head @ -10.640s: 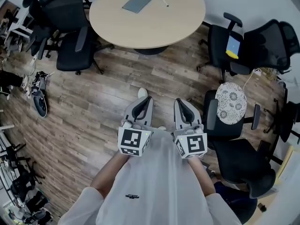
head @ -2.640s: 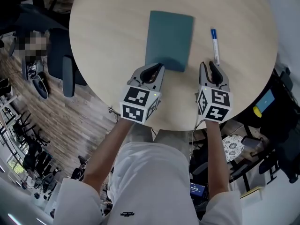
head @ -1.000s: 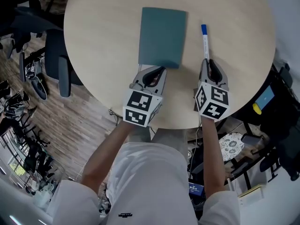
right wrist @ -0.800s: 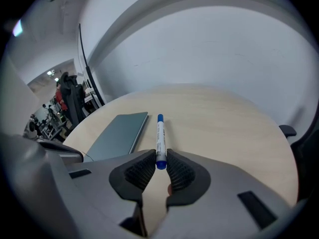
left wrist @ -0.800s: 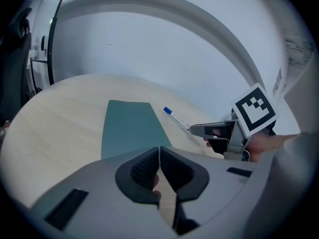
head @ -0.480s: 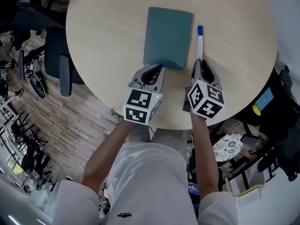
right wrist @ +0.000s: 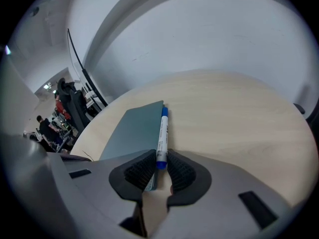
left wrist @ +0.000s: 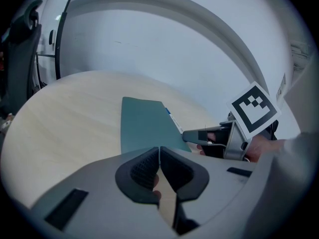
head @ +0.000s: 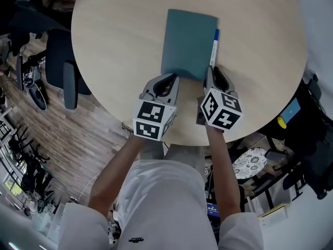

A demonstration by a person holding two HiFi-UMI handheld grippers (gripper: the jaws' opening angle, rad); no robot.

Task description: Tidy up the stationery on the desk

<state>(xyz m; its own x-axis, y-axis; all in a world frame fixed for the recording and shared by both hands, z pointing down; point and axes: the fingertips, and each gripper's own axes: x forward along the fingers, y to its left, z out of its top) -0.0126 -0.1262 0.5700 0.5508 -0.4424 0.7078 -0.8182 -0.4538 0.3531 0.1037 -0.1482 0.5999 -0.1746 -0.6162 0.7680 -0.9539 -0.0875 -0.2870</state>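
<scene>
A teal notebook (head: 189,45) lies flat on the round wooden table (head: 119,30). A white pen with blue ends (head: 213,47) lies along the notebook's right edge. My right gripper (head: 213,70) is shut on the pen's near end; the right gripper view shows the pen (right wrist: 162,133) pinched between the pads of that gripper (right wrist: 159,159), beside the notebook (right wrist: 130,129). My left gripper (head: 167,79) sits at the notebook's near edge, shut with nothing between its pads. The left gripper view shows that gripper (left wrist: 159,152) just short of the notebook (left wrist: 143,124).
The table's near edge runs just under both grippers. Black office chairs stand to the left (head: 60,61) and to the right (head: 312,139) of the table. A blue and yellow item (head: 287,114) lies on a right-hand chair. Wooden floor (head: 78,139) shows at lower left.
My right gripper has carried the pen leftward, from apart on the table to against the notebook's right edge. The left gripper has stayed at the notebook's near edge.
</scene>
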